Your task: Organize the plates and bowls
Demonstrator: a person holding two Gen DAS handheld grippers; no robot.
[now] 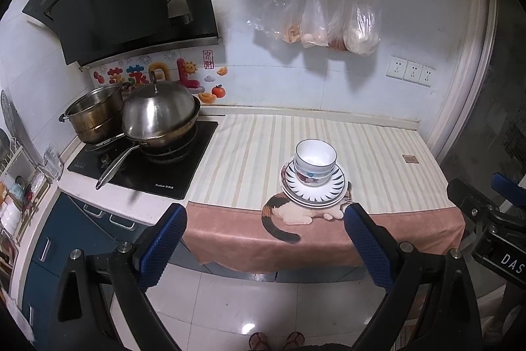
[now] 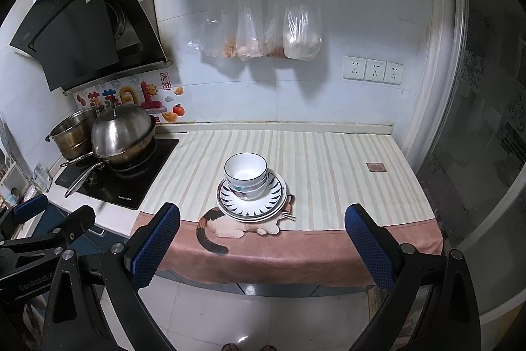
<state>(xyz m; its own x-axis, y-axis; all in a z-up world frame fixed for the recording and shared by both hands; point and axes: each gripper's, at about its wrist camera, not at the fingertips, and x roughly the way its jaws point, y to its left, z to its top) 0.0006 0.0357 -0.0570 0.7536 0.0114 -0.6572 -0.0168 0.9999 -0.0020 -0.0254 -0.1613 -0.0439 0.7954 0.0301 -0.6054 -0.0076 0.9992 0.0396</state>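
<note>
White bowls (image 1: 315, 165) are stacked inside one another on a stack of plates (image 1: 335, 191) with dark ray pattern, near the front of the striped counter cloth (image 1: 263, 147). The same bowls (image 2: 246, 176) and plates (image 2: 273, 196) show in the right wrist view. My left gripper (image 1: 265, 211) is open and empty, held back from the counter edge, above the floor. My right gripper (image 2: 262, 211) is open and empty, also back from the counter. The right gripper's body shows at the right of the left wrist view (image 1: 493, 213).
A lidded wok (image 1: 157, 117) and a steel pot (image 1: 93, 114) sit on the black hob (image 1: 184, 173) at left. Plastic bags (image 1: 328, 18) hang on the wall. A dish rack (image 1: 13, 186) stands far left. A glass door (image 2: 486, 120) bounds the right.
</note>
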